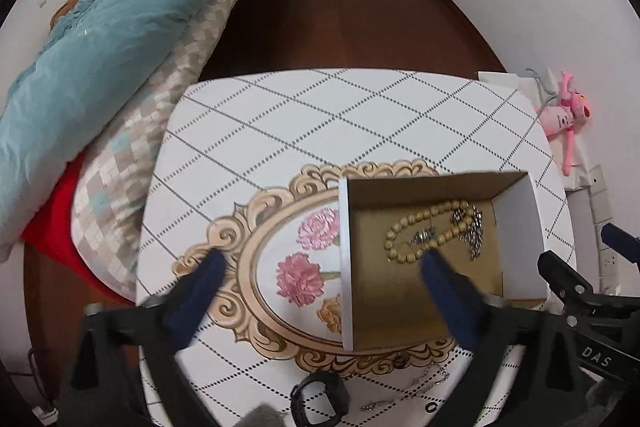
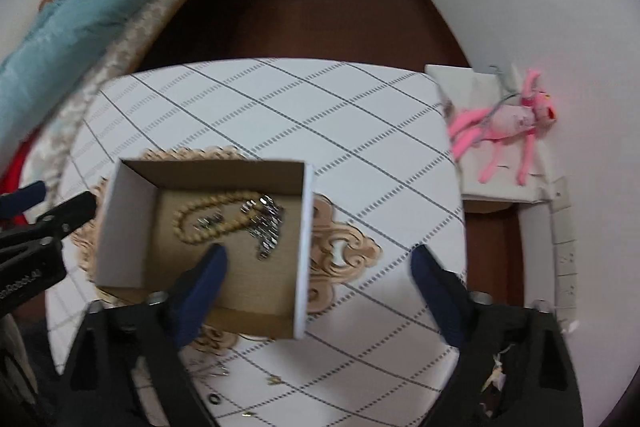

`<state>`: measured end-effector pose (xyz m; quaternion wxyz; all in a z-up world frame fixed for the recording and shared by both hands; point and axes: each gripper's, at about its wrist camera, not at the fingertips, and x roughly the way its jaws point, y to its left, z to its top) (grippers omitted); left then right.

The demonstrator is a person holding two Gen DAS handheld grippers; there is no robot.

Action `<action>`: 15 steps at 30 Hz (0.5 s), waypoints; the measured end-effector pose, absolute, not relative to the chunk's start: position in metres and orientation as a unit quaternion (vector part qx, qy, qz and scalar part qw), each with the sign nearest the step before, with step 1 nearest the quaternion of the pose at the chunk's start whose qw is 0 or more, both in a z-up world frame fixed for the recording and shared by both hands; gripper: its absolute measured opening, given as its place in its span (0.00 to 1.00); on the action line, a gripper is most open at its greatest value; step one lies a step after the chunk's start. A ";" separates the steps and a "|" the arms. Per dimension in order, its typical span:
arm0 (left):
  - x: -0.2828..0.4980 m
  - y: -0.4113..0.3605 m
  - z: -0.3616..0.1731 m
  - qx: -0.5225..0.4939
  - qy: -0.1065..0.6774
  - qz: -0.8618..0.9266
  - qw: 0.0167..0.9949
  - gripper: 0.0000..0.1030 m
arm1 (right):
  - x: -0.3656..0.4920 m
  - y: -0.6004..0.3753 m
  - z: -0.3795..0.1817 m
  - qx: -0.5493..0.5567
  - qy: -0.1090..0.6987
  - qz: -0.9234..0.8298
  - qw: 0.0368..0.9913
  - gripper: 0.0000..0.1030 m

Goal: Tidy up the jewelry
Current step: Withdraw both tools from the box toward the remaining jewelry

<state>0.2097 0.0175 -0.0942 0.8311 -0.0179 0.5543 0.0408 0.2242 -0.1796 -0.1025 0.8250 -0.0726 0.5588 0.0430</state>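
both grippers, left and right, hover jaws apart over the white cardboard box holding tan wooden beads and, seemingly, silver chains.

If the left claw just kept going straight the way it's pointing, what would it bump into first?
Probably the near left wall of the cardboard box, which sits between the open left claw fingers; depth is hard to judge, so it might reach the tabletop instead.

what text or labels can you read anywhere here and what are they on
"DAS": white letters on the black body of the right tool, seen from the left wrist view.
"...nRobot.AI": partly cut off at the frame edge, on the black body of the left tool, seen from the right wrist view.
No other text shows.
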 end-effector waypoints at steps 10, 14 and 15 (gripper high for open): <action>0.188 0.013 -0.114 -0.021 0.559 0.051 0.827 1.00 | 0.208 -0.182 -0.118 -0.086 0.548 0.021 0.832 1.00; 0.183 0.012 -0.111 -0.029 0.555 0.052 0.830 1.00 | 0.204 -0.181 -0.116 -0.079 0.547 0.023 0.833 1.00; 0.182 0.011 -0.110 -0.029 0.554 0.053 0.830 1.00 | 0.203 -0.181 -0.115 -0.078 0.546 0.024 0.834 1.00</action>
